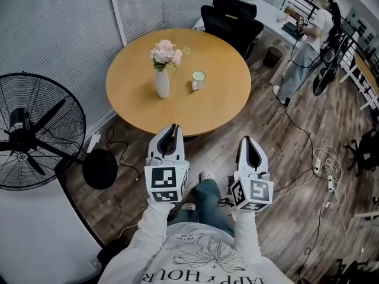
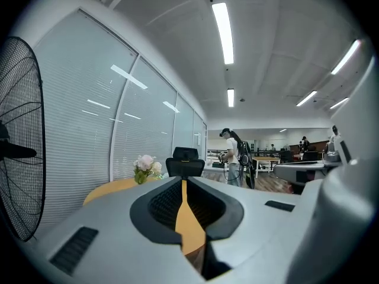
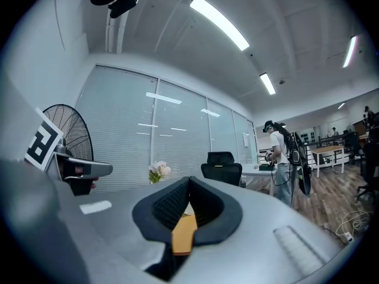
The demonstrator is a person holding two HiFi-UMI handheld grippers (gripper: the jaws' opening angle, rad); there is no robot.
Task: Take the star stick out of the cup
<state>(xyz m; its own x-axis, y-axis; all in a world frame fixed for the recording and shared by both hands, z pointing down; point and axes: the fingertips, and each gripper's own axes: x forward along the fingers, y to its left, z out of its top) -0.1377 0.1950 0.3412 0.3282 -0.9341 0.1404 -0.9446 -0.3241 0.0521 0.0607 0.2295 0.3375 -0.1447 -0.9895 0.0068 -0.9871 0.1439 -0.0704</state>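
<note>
A white cup (image 1: 198, 80) stands on the round wooden table (image 1: 225, 108), right of a white vase of pink flowers (image 1: 161, 70). No star stick can be made out in the cup from here. My left gripper (image 1: 172, 128) and right gripper (image 1: 246, 141) are held side by side in front of the table's near edge, well short of the cup. Both are shut with nothing between the jaws. In the left gripper view the left gripper (image 2: 182, 180) points at the table, with the flowers (image 2: 146, 165) to its left. The right gripper (image 3: 189, 181) likewise faces the flowers (image 3: 157, 171).
A large black floor fan (image 1: 32, 132) stands at the left by the blinds. Black office chairs (image 1: 232, 18) sit behind the table. A person (image 1: 308, 37) stands at the far right by desks. Cables (image 1: 323, 164) trail over the wooden floor.
</note>
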